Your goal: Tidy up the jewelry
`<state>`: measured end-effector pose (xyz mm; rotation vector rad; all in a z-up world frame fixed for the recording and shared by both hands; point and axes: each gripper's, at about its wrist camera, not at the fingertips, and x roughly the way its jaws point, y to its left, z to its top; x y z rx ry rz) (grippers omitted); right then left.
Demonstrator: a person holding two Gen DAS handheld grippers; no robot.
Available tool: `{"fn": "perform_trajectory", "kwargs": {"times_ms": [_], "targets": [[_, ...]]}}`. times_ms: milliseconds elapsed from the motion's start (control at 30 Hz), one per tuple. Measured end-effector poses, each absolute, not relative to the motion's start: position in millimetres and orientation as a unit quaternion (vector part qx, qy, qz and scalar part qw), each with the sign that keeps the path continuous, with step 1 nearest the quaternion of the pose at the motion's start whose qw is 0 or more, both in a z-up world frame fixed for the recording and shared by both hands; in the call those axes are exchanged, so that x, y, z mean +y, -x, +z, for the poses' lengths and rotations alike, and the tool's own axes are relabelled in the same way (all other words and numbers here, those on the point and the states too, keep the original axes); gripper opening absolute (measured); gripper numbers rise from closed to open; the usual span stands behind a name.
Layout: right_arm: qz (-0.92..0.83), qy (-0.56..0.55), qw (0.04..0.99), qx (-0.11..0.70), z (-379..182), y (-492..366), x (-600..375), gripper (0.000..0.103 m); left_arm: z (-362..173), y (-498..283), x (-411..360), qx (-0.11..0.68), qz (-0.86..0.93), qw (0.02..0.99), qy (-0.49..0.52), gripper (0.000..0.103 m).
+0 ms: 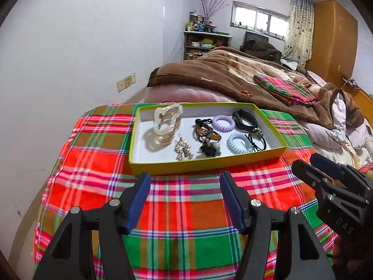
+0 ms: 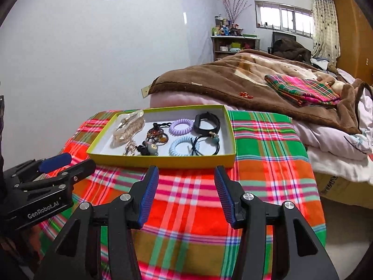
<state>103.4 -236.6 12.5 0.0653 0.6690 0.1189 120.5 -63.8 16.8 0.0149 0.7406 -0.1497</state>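
A shallow yellow-green box [image 1: 163,166] [image 2: 163,161] with a white floor sits on a plaid cloth. In it lie a pearly hair claw [image 1: 166,122] [image 2: 128,126], a purple coil tie [image 1: 223,123] [image 2: 181,126], a blue coil tie [image 1: 240,142] [image 2: 180,146], a black band [image 1: 244,119] [image 2: 207,121], a beaded piece [image 1: 204,131], a silver clip [image 1: 183,150] and black elastic ties [image 1: 257,141]. My left gripper [image 1: 185,182] is open and empty, just short of the box's near wall. My right gripper [image 2: 186,175] is open and empty, also just before the box.
The plaid cloth [image 1: 186,221] [image 2: 186,210] covers a small raised surface. Behind it is a bed with a brown blanket [image 1: 221,70] and a folded plaid cloth [image 1: 284,88]. A small orange item [image 2: 246,95] lies on the blanket. A white wall is at left.
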Motion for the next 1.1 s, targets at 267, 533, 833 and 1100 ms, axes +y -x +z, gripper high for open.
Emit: {"fn": "perform_trajectory", "kwargs": {"times_ms": [267,533,833,1100], "targets": [[0.068,-0.030,0.944,0.322,14.4,-92.6,-225.4,0.050,10.7,-109.0,-59.7,0.368,-0.058,0.928,-0.014,0.064],[0.064,-0.027,0.943,0.324,12.2,-90.5,-221.6,0.050,11.3,-101.9,-61.8,0.363,-0.060,0.930,-0.022,0.064],[0.065,-0.026,0.944,0.322,12.7,-89.2,-219.8,0.050,11.2,-99.8,-58.4,0.364,-0.059,0.929,-0.015,0.064],[0.064,-0.026,0.944,0.321,12.6,-88.4,-219.3,0.050,12.2,-98.3,-56.3,0.365,-0.055,0.929,-0.010,0.064]]}}
